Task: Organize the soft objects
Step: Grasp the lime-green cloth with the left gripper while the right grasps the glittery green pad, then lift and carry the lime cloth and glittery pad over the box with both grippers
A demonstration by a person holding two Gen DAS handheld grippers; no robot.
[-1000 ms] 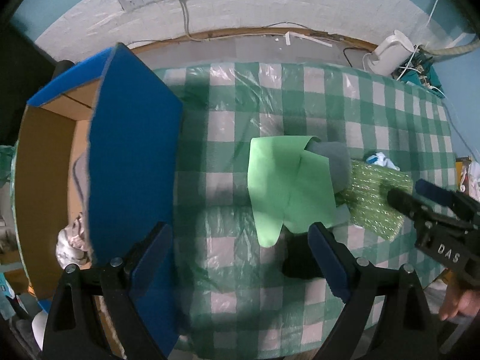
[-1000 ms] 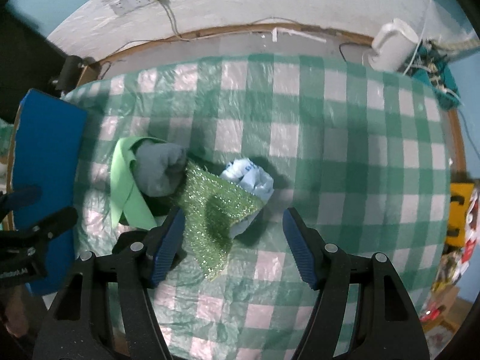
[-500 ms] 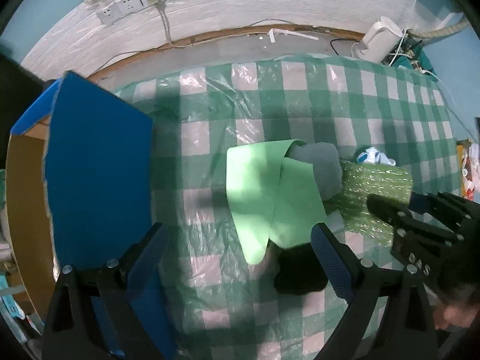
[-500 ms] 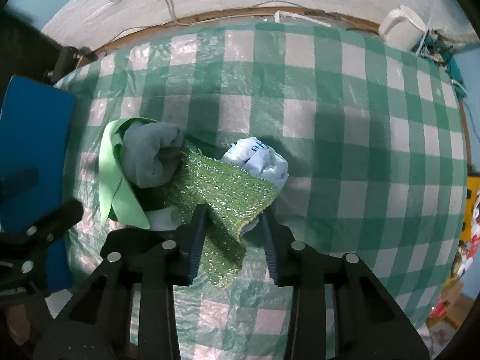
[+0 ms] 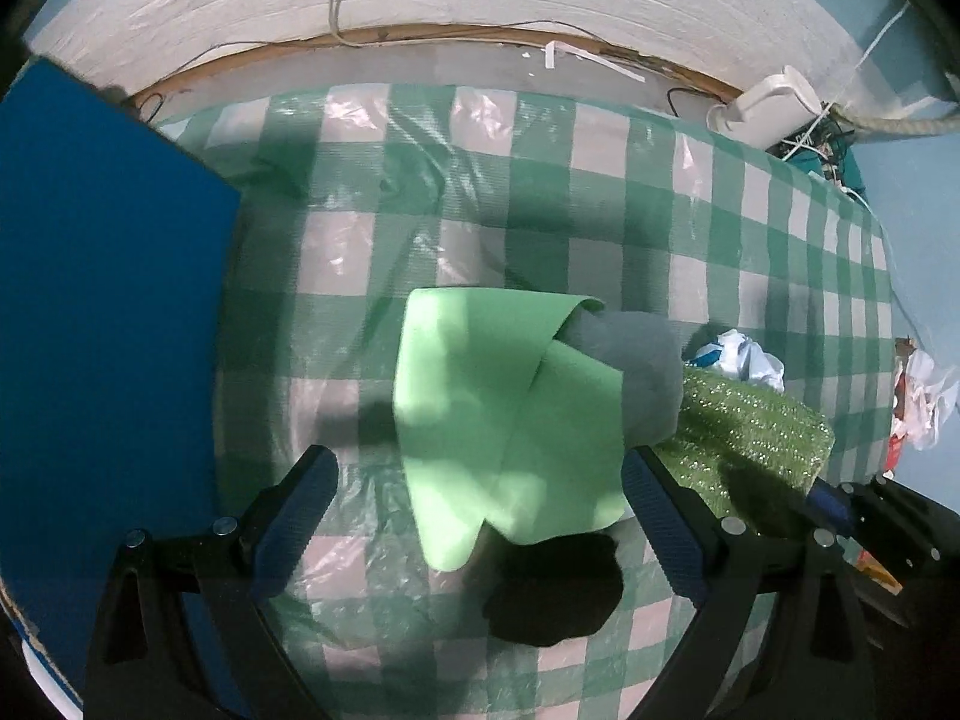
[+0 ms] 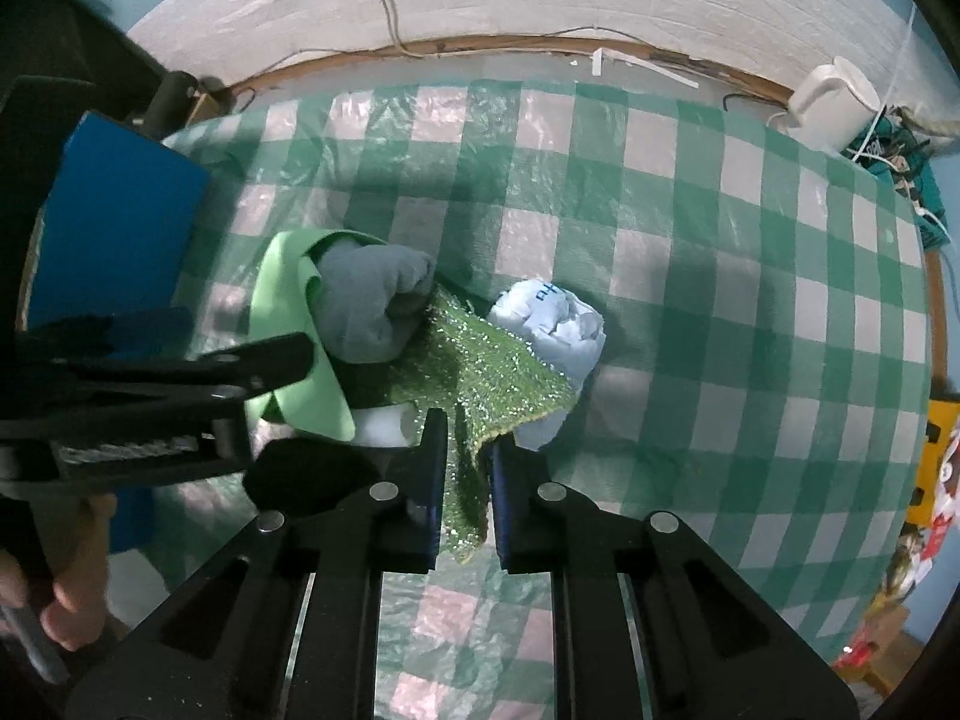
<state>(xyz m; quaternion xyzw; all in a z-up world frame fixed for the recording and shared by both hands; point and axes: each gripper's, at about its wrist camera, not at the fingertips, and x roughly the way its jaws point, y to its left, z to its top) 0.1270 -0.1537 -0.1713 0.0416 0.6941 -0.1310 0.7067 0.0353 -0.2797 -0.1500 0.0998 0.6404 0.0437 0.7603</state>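
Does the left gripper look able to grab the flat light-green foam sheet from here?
Probably yes. The left gripper hangs open right over the light-green foam sheet, nothing covering its near edge; only the grey rolled sock sits on its far side.

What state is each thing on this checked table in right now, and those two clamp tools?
Right hand-held gripper: closing on the sparkly green cloth.
Left hand-held gripper: open, over the light green cloth, holding nothing.
Sparkly green cloth: corner between the pads.
Light green cloth: folded, lying flat.
Grey sock: balled up.
White-blue wrapper: crumpled.
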